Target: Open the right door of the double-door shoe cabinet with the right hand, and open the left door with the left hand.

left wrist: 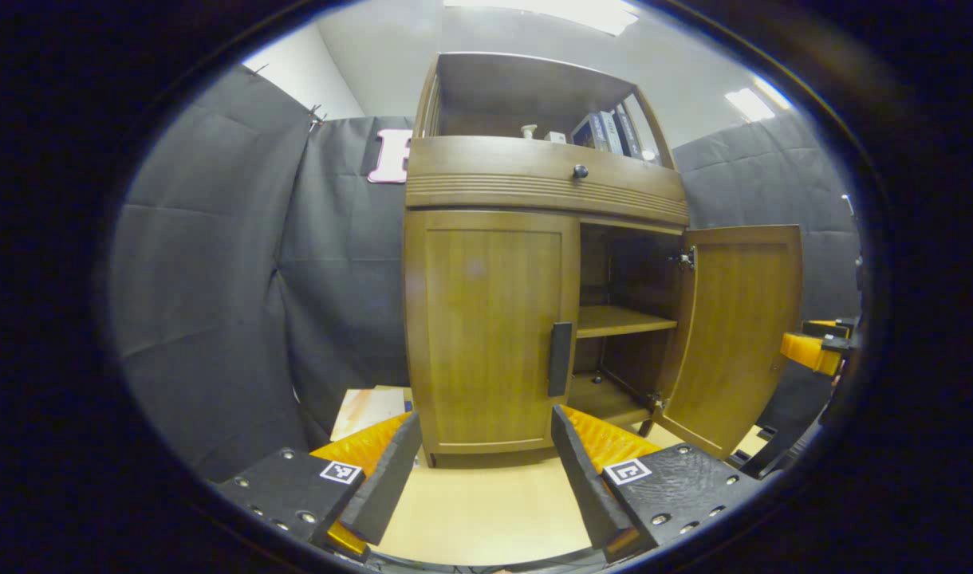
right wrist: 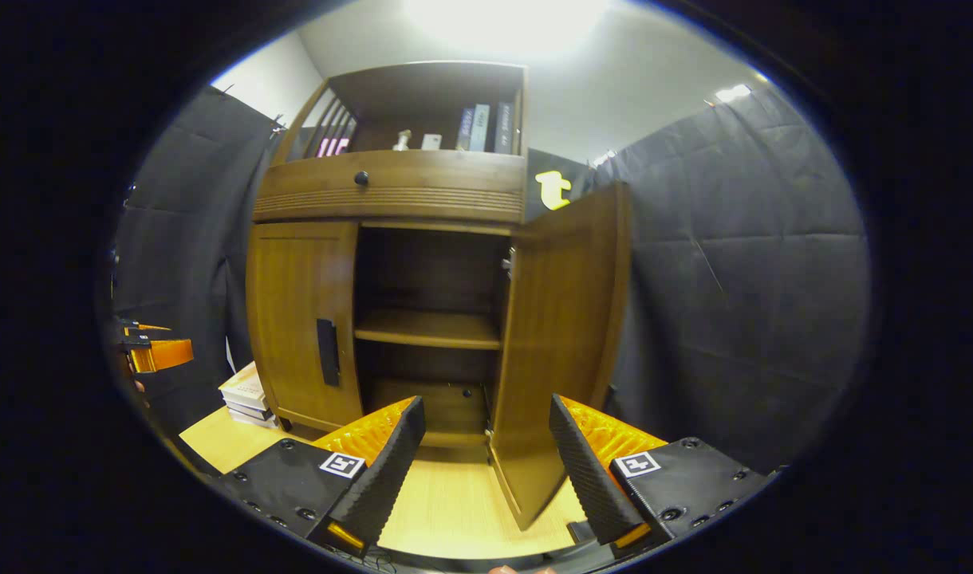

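Shoe cabinet (left wrist: 534,263) at frame centre: right door (left wrist: 738,335) swung open, left door (left wrist: 490,335) closed. Left gripper (left wrist: 486,470) and right gripper (right wrist: 486,462), lower frame, jaws spread wide, holding nothing.

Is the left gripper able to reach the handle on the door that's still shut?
Probably yes. The left gripper is open and faces the left door, whose handle sits just above its fingers with nothing between them.
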